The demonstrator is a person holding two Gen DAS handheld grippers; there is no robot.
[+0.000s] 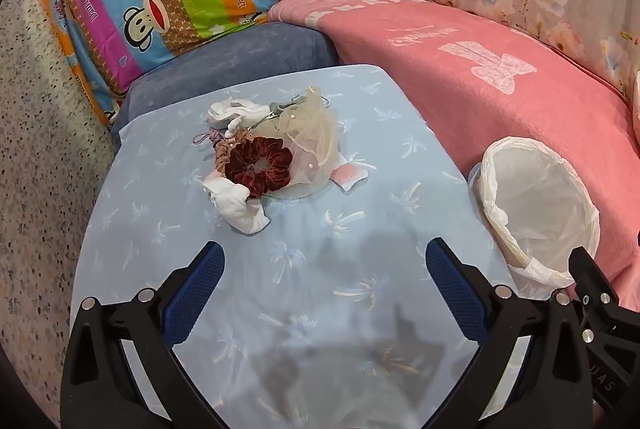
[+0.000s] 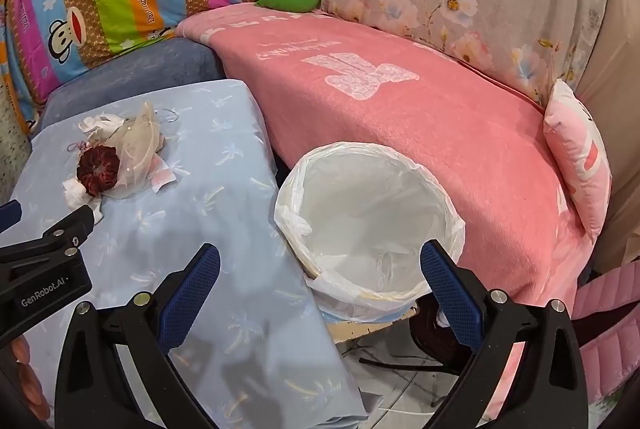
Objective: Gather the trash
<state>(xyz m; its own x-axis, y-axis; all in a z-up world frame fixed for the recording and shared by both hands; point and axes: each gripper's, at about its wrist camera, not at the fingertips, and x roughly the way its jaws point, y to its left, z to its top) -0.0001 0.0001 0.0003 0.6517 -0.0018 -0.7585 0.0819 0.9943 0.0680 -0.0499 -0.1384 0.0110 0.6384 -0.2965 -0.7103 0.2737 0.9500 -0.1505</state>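
Here, the left gripper (image 1: 324,261) hovers with fingers spread wide and empty above the pale blue cloth (image 1: 304,293), short of the trash pile (image 1: 272,153): crumpled white tissues (image 1: 240,207), a dark red scrunchie (image 1: 258,165) and a cream gauze pouch (image 1: 312,133) touching one another. The right gripper (image 2: 320,265), likewise wide and empty, hangs over the near rim of the white-lined bin (image 2: 372,225), which stands between the blue cloth and the pink blanket (image 2: 420,109).
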